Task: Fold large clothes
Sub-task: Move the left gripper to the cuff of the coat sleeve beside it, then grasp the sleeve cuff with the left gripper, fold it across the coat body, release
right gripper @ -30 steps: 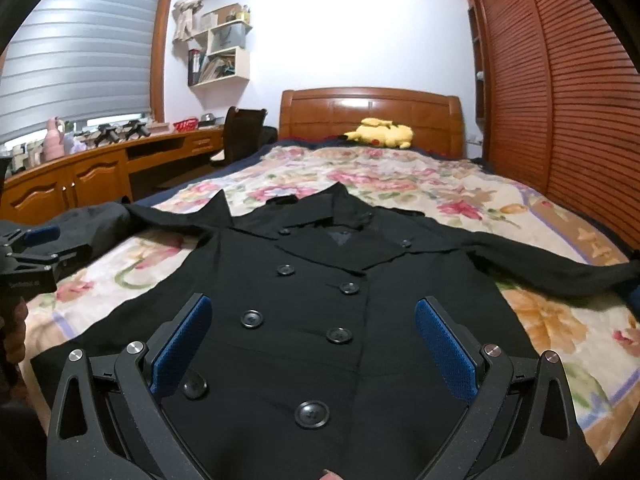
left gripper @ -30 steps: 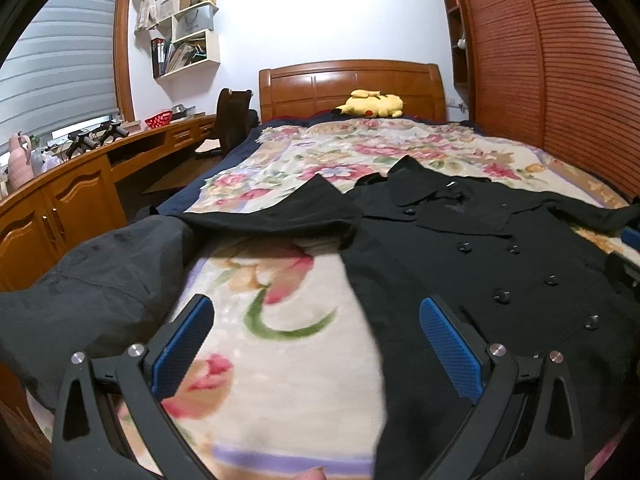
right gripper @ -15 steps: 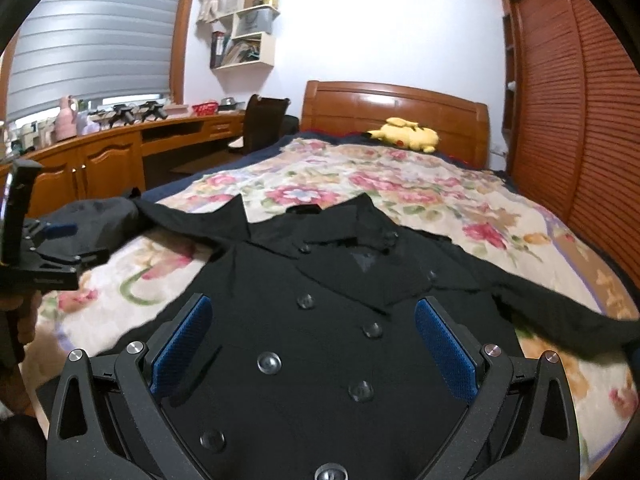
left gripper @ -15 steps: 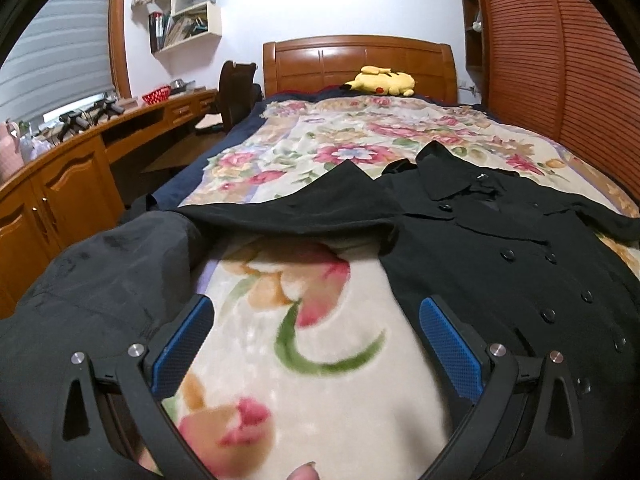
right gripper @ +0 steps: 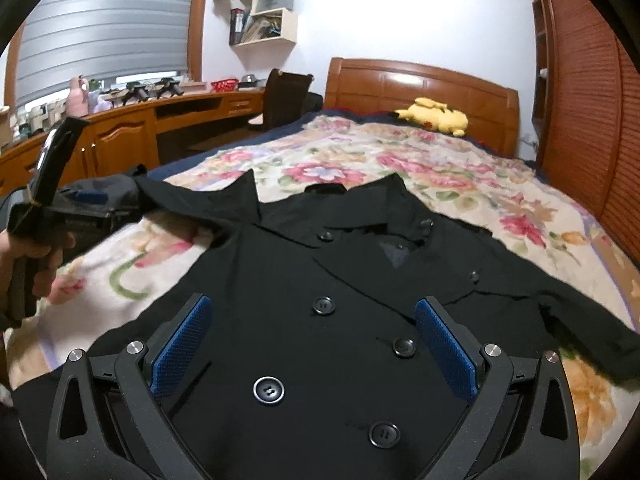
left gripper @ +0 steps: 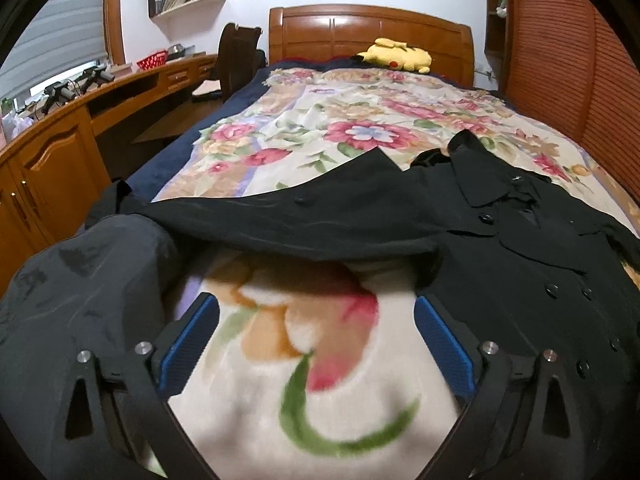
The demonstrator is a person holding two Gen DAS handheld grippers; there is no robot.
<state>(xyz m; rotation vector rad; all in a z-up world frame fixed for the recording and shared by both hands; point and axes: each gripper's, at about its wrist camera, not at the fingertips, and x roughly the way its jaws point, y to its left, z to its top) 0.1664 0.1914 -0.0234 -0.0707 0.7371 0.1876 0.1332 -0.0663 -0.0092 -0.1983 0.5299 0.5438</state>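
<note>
A large black double-breasted coat (right gripper: 360, 292) lies face up on the floral bedspread (right gripper: 440, 168), collar toward the headboard, both sleeves spread sideways. My right gripper (right gripper: 316, 340) is open and empty, hovering over the coat's buttoned front. My left gripper (left gripper: 318, 344) is open and empty over bare bedspread (left gripper: 320, 132), just below the coat's left sleeve (left gripper: 280, 220), whose end drapes off the bed's left edge. The coat's body (left gripper: 520, 280) lies to its right. The left gripper also shows in the right wrist view (right gripper: 86, 200), held by a hand.
A yellow plush toy (right gripper: 434, 116) lies by the wooden headboard (right gripper: 420, 84). A wooden desk (right gripper: 132, 128) and a chair (right gripper: 286, 96) stand left of the bed. Slatted wardrobe doors (right gripper: 588, 92) line the right wall.
My left gripper has moved forward and left toward the coat's left sleeve. My right gripper has moved forward over the coat's front. Both stayed open.
</note>
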